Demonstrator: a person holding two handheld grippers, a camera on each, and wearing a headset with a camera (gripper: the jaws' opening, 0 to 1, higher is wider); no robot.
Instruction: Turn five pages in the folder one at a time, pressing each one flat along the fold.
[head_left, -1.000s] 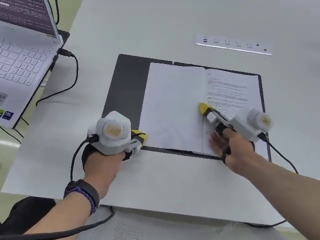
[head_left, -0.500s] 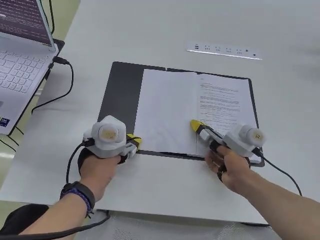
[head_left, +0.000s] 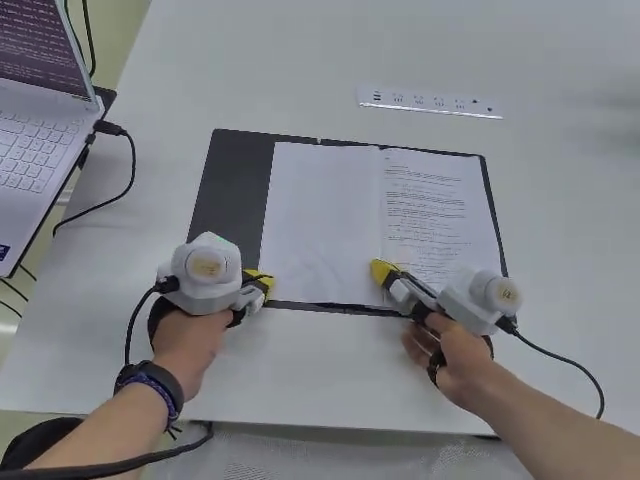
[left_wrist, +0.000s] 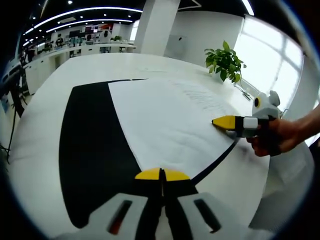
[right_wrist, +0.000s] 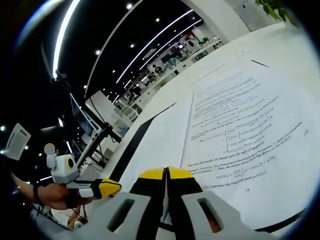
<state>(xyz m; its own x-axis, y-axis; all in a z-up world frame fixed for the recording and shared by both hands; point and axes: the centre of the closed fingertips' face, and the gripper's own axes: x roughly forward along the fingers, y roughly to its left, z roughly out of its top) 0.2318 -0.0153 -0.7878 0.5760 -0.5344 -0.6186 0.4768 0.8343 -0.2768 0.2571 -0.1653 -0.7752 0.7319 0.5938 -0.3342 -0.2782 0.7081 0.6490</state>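
Open black paper folder (head_left: 232, 200), its fold under the right tongs (head_left: 381, 270)
Both closed, empty; left tongs (head_left: 262, 283) at its near edge. Turned sheet looks flat; tally of pages unclear.

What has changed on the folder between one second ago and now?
The right claw, shut, slid down the fold toward the near edge of the folder. Nothing was gripped or released. The left claw stayed shut at the folder's near edge, and the pages lie open as before.

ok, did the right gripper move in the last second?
Yes: the right gripper slid down the fold toward the near edge of the folder.
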